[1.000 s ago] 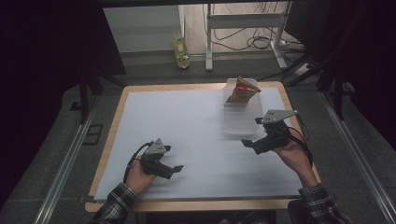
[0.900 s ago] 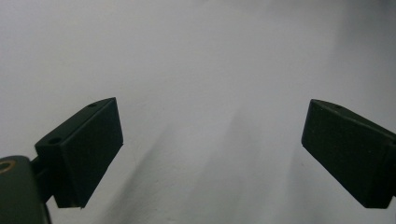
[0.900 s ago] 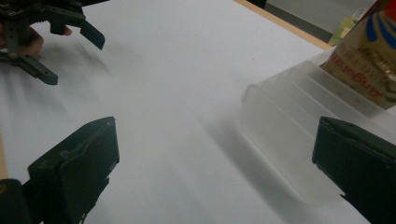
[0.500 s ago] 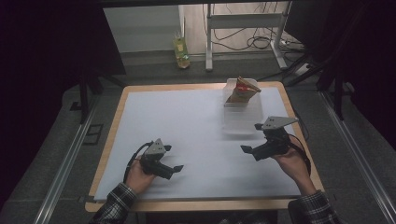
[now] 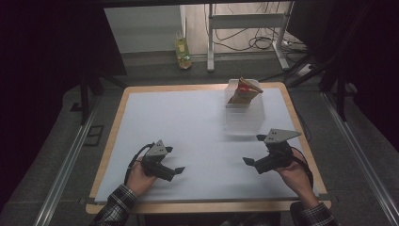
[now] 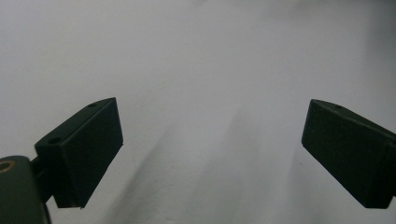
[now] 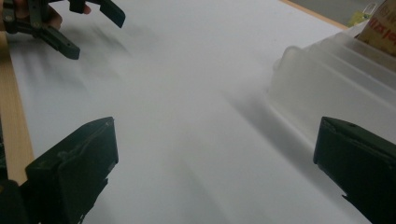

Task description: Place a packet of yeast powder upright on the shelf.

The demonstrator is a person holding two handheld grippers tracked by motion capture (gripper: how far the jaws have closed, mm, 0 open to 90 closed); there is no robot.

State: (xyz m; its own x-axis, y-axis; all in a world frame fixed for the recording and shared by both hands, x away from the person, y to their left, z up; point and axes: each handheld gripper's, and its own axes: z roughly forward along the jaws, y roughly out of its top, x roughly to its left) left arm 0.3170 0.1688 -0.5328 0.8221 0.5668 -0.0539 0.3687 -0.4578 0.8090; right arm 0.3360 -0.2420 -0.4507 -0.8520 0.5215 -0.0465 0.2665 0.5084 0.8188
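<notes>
The right gripper (image 5: 256, 162) sits at about four o'clock on the white table (image 5: 188, 127), and its jaws stand wide apart with nothing between them. The left gripper (image 5: 171, 169) rests at about seven o'clock, and its jaws are wide apart too, with just bare table under them. The thing nearest the work is a clear plastic box (image 5: 244, 117), which stands at about one o'clock on the table, near the far right corner. A brown snack bag (image 5: 244, 90) stands up in the far end of the box, tilted a little. From the right gripper, the box lies up toward twelve o'clock, near but not touching. In the right gripper view, the box (image 7: 327, 88) shows just beyond the right jaw, off to the side, so the jaws do not point straight at it. The box's long side runs from near to far, away from the person. The right hand is much nearer to the box than the left hand, which is well apart from it. So the right hand looks like the one to reach for the box, and I think it must turn toward it first.
</notes>
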